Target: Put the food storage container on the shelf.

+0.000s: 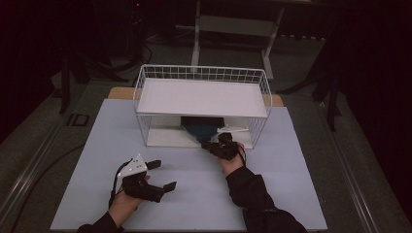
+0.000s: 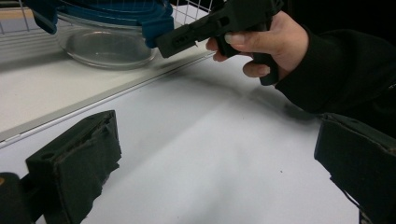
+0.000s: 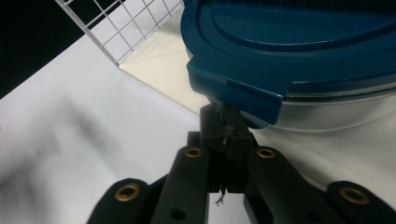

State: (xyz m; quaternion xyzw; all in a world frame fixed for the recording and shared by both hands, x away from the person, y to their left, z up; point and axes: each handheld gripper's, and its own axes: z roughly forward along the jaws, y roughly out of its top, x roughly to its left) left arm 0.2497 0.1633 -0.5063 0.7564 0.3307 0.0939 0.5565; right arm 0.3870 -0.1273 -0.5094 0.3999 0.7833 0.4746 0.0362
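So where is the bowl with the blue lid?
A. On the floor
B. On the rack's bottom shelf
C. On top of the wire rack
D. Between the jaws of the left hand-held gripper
B: the bowl with its blue lid sits on the bottom shelf of the wire rack, under the top shelf, with the right hand-held gripper at it.

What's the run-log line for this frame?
left gripper: open, idle on table | right gripper: shut, at container lid | container: lower shelf of wire rack
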